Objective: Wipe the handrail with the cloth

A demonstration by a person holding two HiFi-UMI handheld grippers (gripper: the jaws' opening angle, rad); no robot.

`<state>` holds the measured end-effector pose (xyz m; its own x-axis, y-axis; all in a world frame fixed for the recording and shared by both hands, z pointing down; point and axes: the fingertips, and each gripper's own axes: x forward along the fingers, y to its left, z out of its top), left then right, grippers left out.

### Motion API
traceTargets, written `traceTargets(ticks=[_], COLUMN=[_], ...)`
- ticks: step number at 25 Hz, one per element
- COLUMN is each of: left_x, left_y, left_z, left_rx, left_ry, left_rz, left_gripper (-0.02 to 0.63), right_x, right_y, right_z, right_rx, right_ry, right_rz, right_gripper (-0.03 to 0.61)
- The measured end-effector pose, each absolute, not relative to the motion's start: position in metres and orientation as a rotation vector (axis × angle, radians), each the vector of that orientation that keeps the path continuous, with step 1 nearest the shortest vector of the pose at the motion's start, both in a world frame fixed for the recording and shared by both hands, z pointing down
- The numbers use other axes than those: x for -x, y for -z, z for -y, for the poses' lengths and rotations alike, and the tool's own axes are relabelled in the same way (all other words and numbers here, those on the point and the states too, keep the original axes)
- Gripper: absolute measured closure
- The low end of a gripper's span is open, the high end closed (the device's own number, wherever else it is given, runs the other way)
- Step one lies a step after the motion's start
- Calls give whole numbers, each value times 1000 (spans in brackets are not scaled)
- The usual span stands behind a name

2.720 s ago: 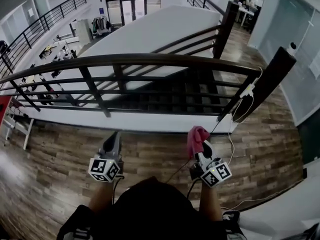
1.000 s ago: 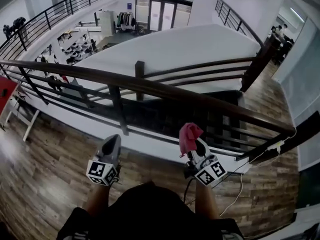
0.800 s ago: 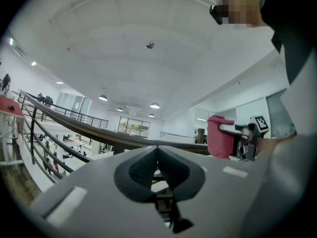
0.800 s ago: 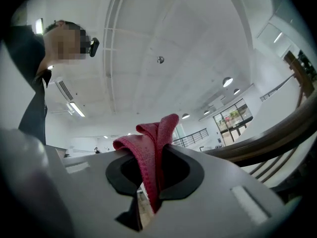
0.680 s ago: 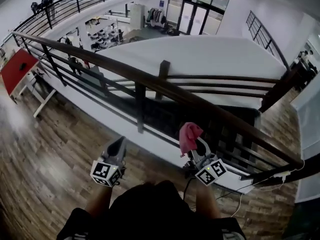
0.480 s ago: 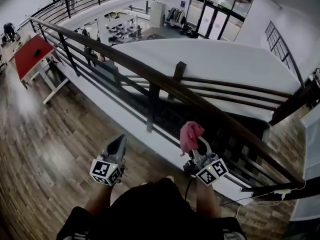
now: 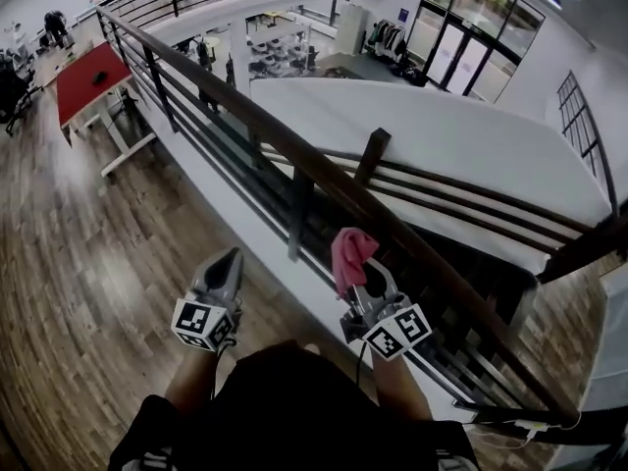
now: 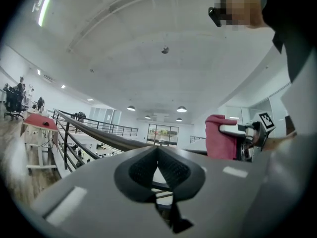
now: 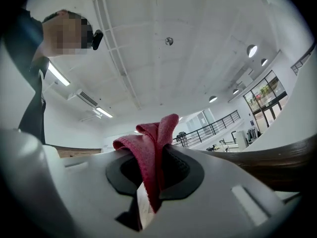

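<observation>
One step nearer wiping: now holds cloth (image 7: 348,253) pinched in right claw (image 7: 357,275) beside handrail (image 7: 267,137), left claw (image 7: 229,261) pressed together.

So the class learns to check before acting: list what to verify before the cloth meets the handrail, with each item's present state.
1. Cloth clamped in right gripper: ok.
2. Enough cloth sticking out to wipe: ok.
3. Cloth touching handrail: not ok, the rail passes beside it.
4. Left gripper clear of the rail: ok, shut and empty.
5. Rail top free of objects: ok, looks bare.
6. Dirt on the rail: cannot tell.
</observation>
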<state>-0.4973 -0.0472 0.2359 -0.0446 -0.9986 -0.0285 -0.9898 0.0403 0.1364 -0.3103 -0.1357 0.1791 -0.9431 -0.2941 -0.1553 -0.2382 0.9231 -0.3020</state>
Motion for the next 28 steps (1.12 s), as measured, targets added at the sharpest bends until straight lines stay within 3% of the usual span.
traceTargets(ticks=[9, 28], left_x=[497, 561], left_y=[-233, -217], left_z=[73, 157], left_rx=[-2118, -2401], left_ry=[183, 193], left_rz=[2228, 2016], left_gripper=[614, 614], right_x=[326, 465], right_y=[-178, -190], right_z=[173, 277], right_rx=[514, 897], right_ry=[428, 420], right_rz=[-2920, -2982], right_gripper=[528, 528])
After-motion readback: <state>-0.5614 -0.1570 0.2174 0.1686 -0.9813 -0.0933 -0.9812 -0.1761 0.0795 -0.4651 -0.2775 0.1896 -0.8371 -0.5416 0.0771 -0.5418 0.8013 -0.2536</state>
